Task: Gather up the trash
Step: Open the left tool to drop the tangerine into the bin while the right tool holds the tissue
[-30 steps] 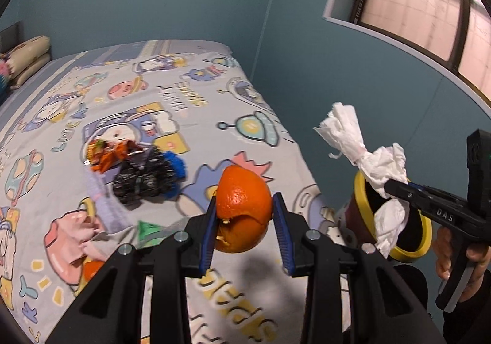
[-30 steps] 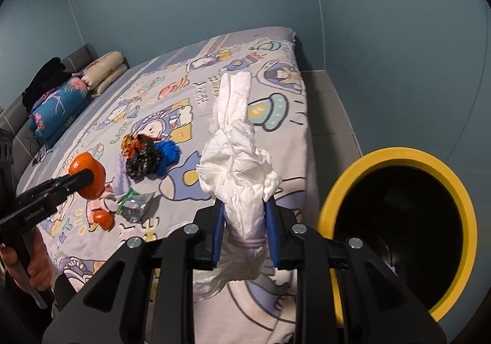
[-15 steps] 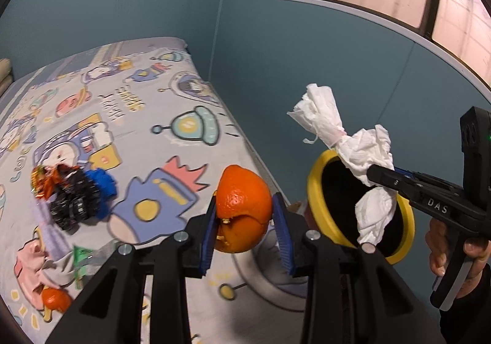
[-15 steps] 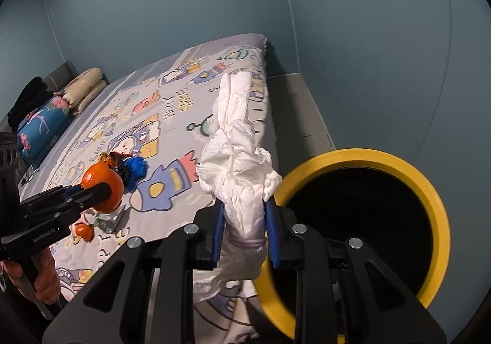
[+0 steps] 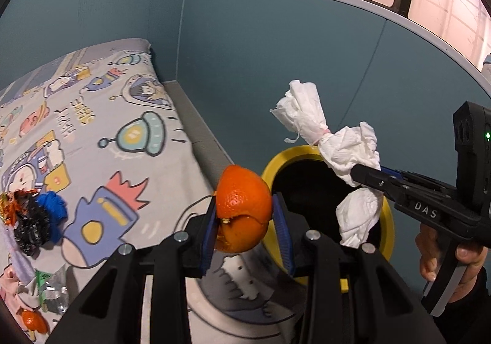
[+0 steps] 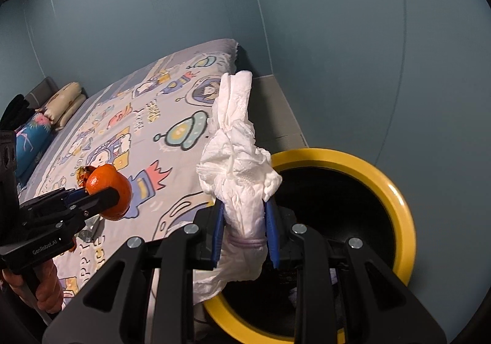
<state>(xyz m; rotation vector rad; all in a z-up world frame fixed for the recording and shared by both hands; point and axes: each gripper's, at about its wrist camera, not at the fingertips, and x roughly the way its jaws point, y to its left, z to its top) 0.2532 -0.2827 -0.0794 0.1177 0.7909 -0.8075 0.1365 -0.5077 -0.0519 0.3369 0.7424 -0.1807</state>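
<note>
A yellow-rimmed bin (image 6: 402, 200) is standing beside the bed (image 5: 92, 141) — its dark inside is hard to read. The right gripper (image 6: 244, 230) is clamping a white tissue wad (image 6: 239, 178) over the rim; the left gripper (image 5: 244, 224) is gripping an orange peel (image 5: 242, 206) just beside the opening. More scraps (image 5: 33, 221) are lying on the cartoon sheet — well apart from the bin

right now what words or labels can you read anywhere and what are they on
"DAS": on the right gripper, seen from the left camera.
"GenRobot.AI": on the left gripper, seen from the right camera.
"SPACE": printed on the bed sheet.
Other lettering on the sheet is cut off or too warped to read.
</note>
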